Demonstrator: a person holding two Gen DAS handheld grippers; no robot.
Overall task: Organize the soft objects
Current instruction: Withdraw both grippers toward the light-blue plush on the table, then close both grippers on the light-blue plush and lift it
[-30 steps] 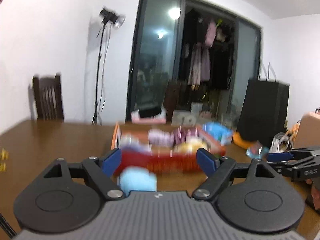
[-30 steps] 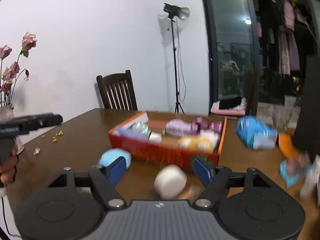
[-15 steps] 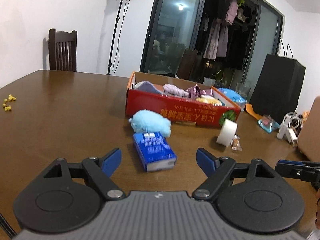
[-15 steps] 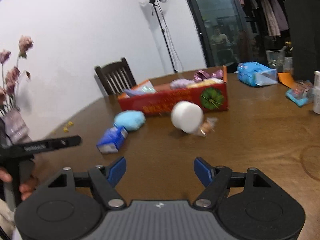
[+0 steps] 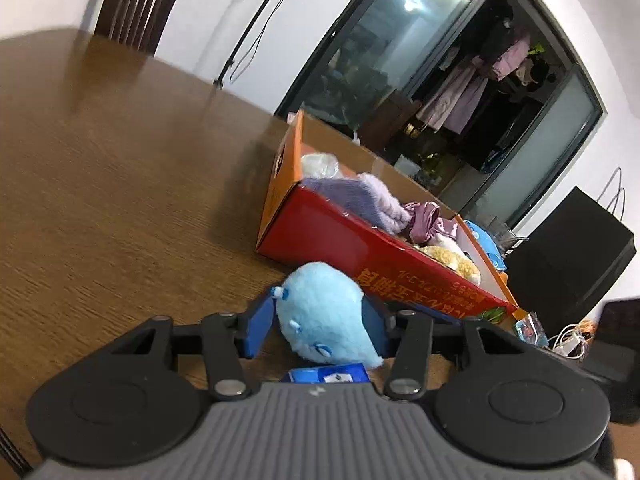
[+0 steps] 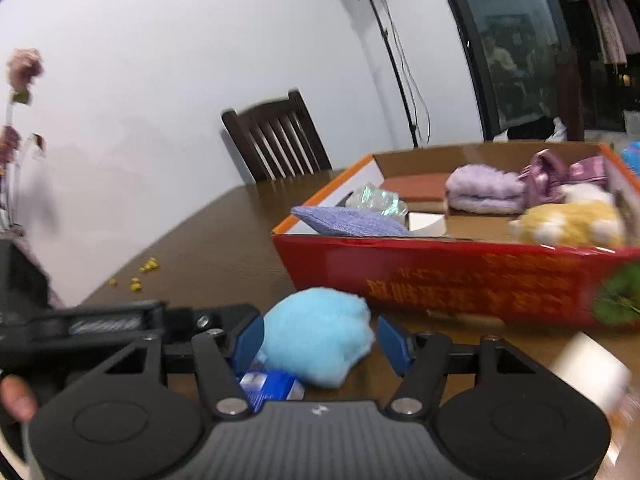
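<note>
A light blue plush toy (image 5: 324,316) lies on the brown table in front of a red cardboard box (image 5: 360,248). My left gripper (image 5: 318,326) has closed on the plush, both blue pads touching its sides. My right gripper (image 6: 320,340) is open, its pads either side of the same plush (image 6: 316,336) with a gap on the right. The left gripper's body (image 6: 100,328) shows at the left of the right wrist view. The box (image 6: 460,276) holds purple cloths, a pink item and a yellow plush (image 6: 568,224).
A blue tissue pack (image 5: 328,374) lies just before the plush, also in the right wrist view (image 6: 272,386). A white roll (image 6: 588,372) lies at right. Yellow crumbs (image 6: 140,272), a dark chair (image 6: 276,140) and a black bag (image 5: 568,256) stand around.
Both grippers have moved forward and down to the blue plush. The left jaws have narrowed from wide open onto the plush. The right jaws now straddle it.
</note>
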